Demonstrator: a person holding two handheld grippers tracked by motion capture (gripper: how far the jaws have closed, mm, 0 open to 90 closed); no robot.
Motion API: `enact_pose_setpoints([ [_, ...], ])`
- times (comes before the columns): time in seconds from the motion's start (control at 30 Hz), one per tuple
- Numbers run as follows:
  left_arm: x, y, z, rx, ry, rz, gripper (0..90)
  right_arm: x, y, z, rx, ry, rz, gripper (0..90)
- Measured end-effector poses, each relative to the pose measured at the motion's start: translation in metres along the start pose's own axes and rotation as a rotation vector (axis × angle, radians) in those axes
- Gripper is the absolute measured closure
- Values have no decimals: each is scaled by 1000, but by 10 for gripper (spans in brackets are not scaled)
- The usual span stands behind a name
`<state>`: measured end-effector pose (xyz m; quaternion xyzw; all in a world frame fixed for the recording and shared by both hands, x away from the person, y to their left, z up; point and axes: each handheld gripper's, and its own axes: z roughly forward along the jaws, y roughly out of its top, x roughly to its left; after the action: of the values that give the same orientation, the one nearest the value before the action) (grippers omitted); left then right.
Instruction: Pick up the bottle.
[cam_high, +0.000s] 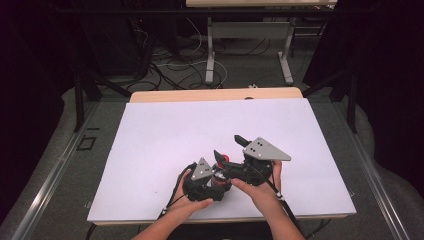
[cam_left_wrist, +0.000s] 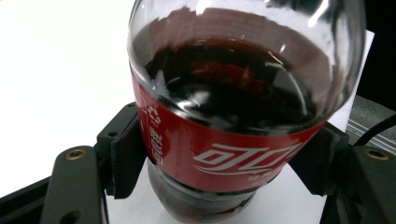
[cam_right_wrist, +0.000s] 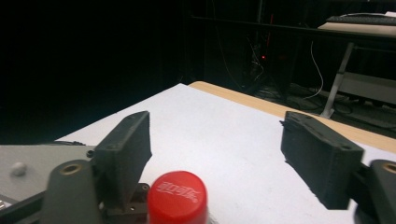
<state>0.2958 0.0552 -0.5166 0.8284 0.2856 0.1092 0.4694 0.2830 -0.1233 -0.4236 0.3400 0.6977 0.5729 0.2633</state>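
Here the bottle (cam_left_wrist: 233, 116) sits clamped between the left jaws.

Clear bottle (cam_left_wrist: 243, 93) of dark brown cola, its red label (cam_left_wrist: 219, 149) printed with white lettering. Red cap (cam_right_wrist: 178, 197) bears white script. The table cover (cam_high: 170, 130) is plain white.

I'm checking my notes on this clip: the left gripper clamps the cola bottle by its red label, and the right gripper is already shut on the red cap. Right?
Not quite. The right gripper is open: in the right gripper view its jaws stand apart on either side of the red cap, not touching it. The left gripper does clamp the cola bottle by its red label.
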Motion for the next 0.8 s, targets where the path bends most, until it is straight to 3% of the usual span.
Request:
enact_pose_setpoints([
  [0.2, -2, 0, 3, 17, -10, -1, 292, 8, -8, 0, 9, -33, -25, 408],
  [0.5, -4, 1, 3, 0, -2, 2, 292, 21, -17, -4, -22, -96, -23, 518],
  [0.63, -4, 1, 2, -2, -2, 4, 292, 24, -22, -3, -21, -99, -1, 558],
  [0.8, -5, 1, 2, -6, -4, -6, 292, 29, -27, 1, -10, -130, -7, 593],
])
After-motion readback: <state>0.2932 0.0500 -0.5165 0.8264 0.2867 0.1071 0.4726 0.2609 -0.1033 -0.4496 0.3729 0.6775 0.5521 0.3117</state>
